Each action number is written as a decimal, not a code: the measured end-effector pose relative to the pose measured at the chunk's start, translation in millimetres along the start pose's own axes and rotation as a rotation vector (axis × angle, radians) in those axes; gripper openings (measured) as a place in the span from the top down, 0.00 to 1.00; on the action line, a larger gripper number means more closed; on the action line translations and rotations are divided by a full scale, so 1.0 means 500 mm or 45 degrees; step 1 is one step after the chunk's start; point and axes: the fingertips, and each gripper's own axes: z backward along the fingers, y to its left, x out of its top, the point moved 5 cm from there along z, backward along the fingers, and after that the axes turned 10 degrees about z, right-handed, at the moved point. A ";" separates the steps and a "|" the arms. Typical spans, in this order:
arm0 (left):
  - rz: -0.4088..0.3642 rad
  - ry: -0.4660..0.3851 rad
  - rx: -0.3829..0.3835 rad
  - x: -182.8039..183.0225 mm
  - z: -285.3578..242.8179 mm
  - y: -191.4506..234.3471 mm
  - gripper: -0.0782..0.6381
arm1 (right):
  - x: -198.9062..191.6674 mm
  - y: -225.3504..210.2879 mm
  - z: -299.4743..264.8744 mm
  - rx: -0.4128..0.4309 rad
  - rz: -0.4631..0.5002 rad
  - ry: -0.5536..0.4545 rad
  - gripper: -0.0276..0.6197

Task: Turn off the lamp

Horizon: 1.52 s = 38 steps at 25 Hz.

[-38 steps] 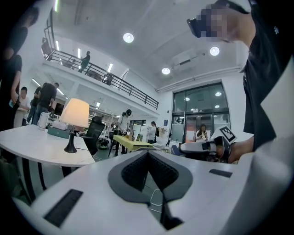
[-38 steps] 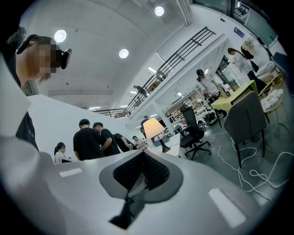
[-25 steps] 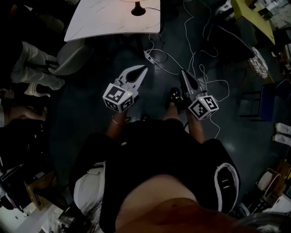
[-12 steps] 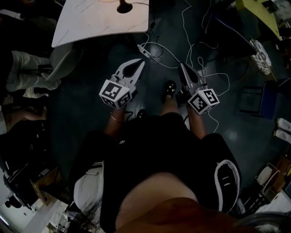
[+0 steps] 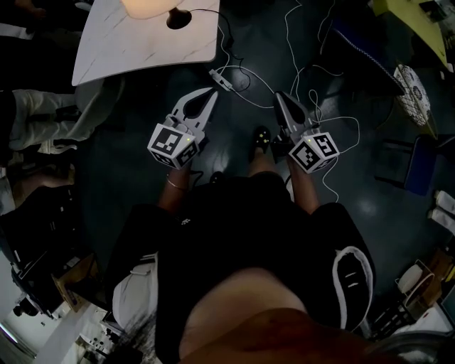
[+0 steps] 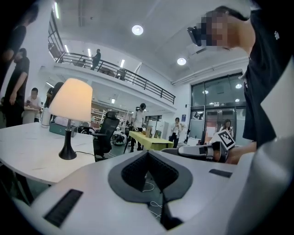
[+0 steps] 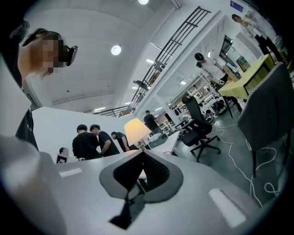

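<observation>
The left gripper (image 5: 211,93) and right gripper (image 5: 279,97) are both clenched, empty. Well ahead of their fingertips, a lit cream-shaded, black-based lamp (image 5: 146,6) stands on a white marbled tabletop (image 5: 142,47).

Lamp (image 6: 70,98): matt shade, glossy black base; surface (image 5: 142,44): smooth, marble-veined white; floor (image 5: 370,206): dark, faintly glossy.

1. Head view: lamp (image 5: 146,6) shade cut off by the upper edge.
2. Right gripper view: lamp stem and base hidden behind the right hand-held gripper (image 7: 142,156).
3. White block (image 5: 219,78) on the floor: possibly a power strip; too small to tell.
</observation>
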 end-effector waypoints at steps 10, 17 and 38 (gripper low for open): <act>0.033 -0.012 0.008 0.015 -0.179 0.007 0.88 | 0.054 -0.151 -0.041 0.029 0.003 0.045 0.96; -0.041 -0.034 0.068 0.026 -0.243 0.042 0.88 | 0.053 -0.232 -0.106 0.090 0.056 0.127 0.96; 0.080 0.043 0.211 -0.081 -0.295 0.252 0.88 | -0.065 -0.252 -0.385 0.231 0.160 0.210 0.95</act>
